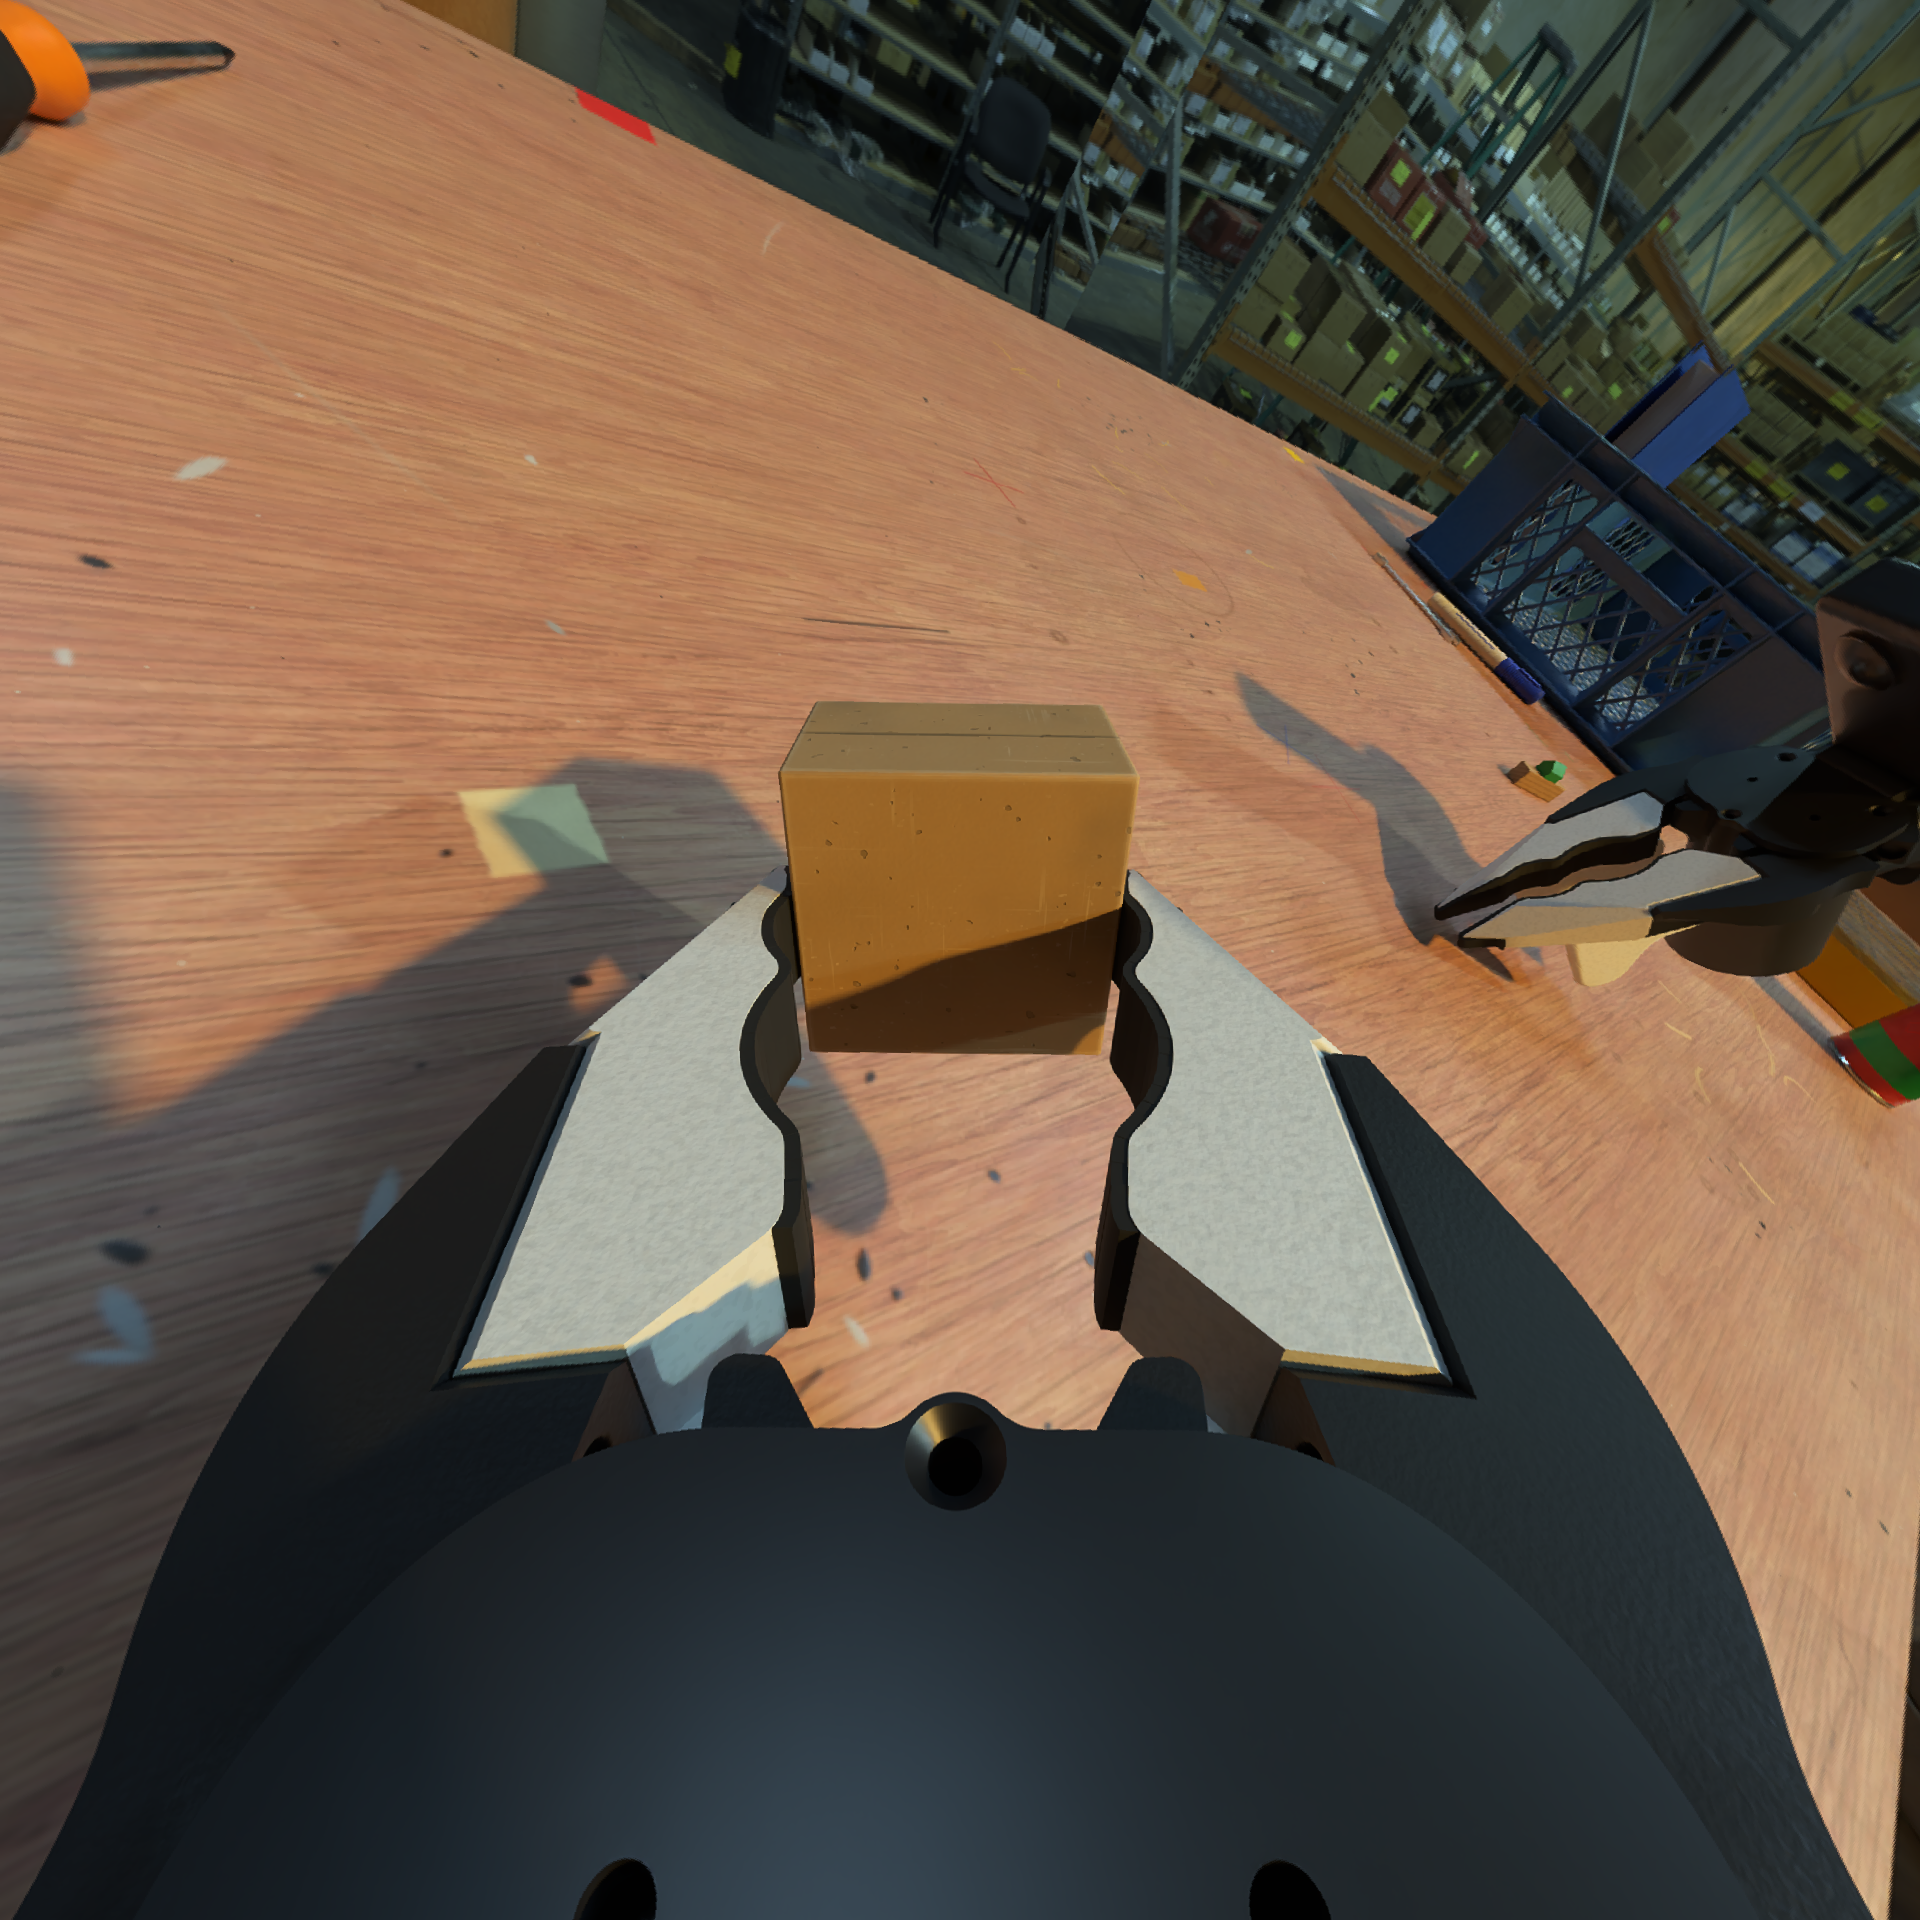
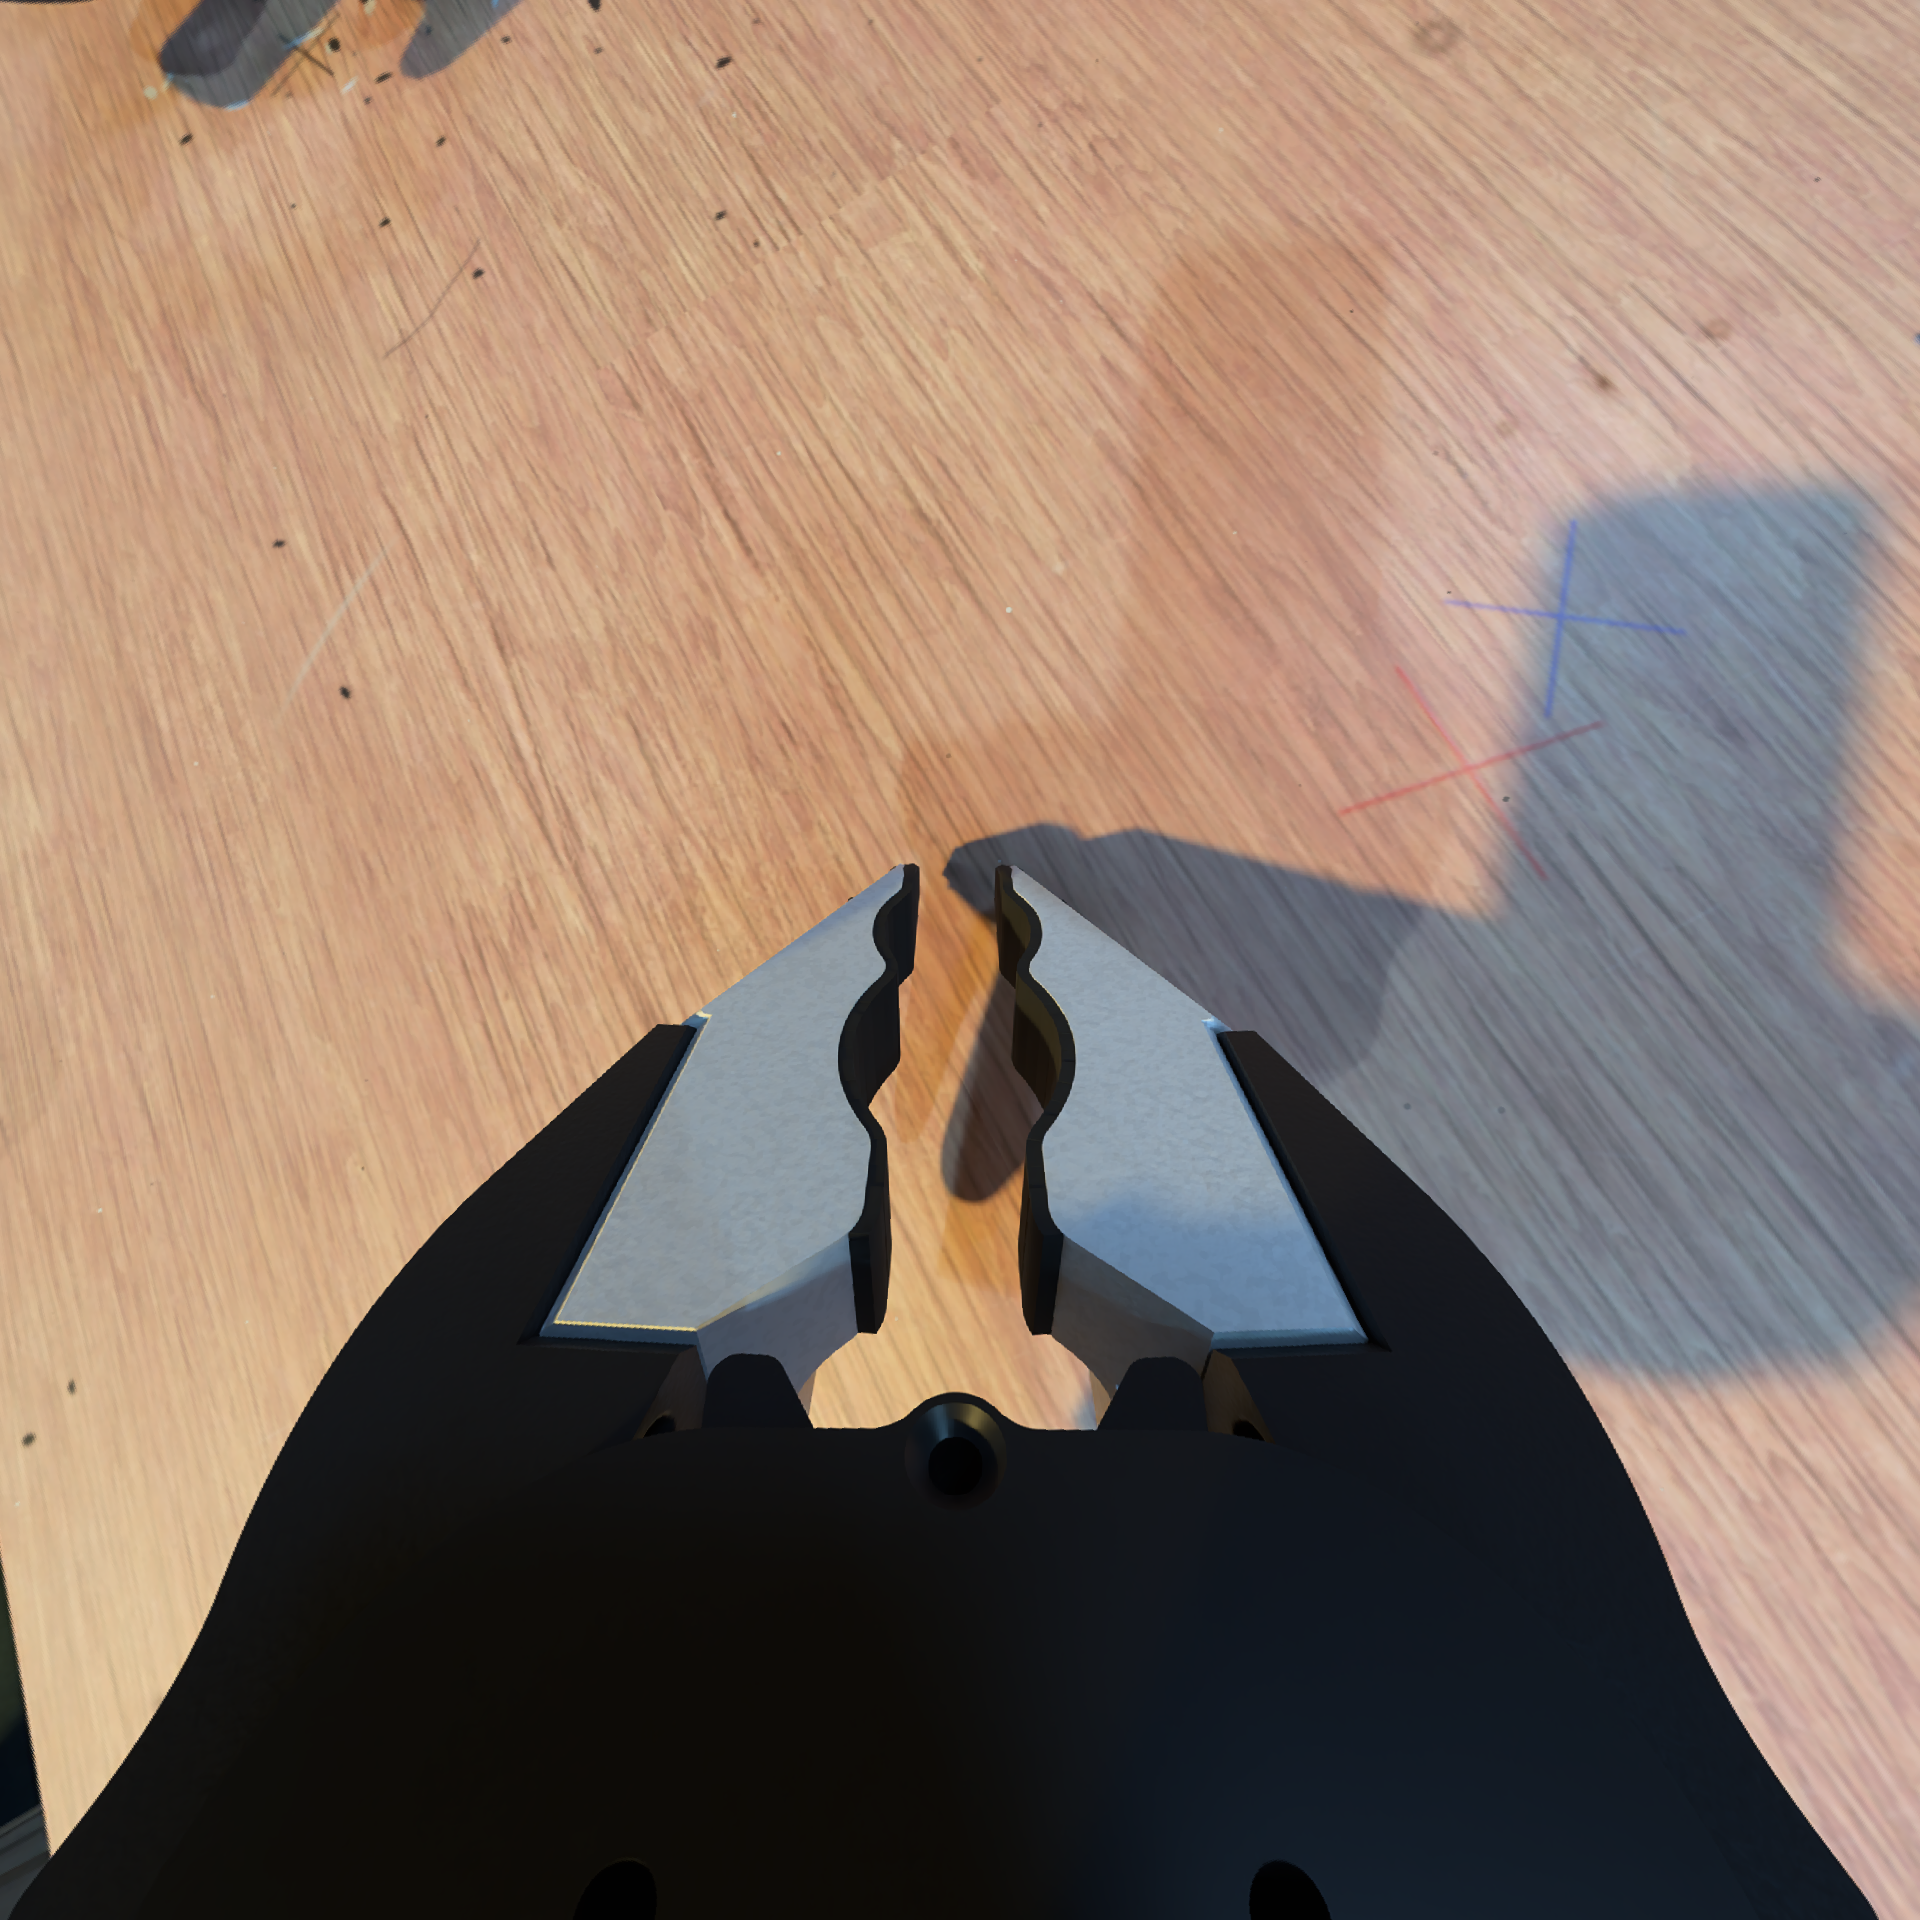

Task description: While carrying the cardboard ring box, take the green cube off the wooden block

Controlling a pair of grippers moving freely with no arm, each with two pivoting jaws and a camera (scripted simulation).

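Blue crate (image 1: 1621, 582) at table (image 1: 520, 416) edge, pen (image 1: 1475, 642) beside it; orange-handled tool (image 1: 47, 68) far left; red-green can (image 1: 1883, 1060) right.

Place: a warehouse or stockroom with a workbench.
Background: tall metal storage racks (image 1: 1455, 187) filled with brown cardboard cartons run behind the bench, seen from the left wrist view.
Seating: a black office chair (image 1: 1003, 156) stands in the aisle by the racks.
Bench: a large scuffed, paint-flecked plywood surface (image 1: 520, 468) with pen-drawn crosses.
Clutter: a dark blue lattice plastic crate (image 1: 1600, 592) and an orange-handled tool (image 1: 47, 68) rest on it.
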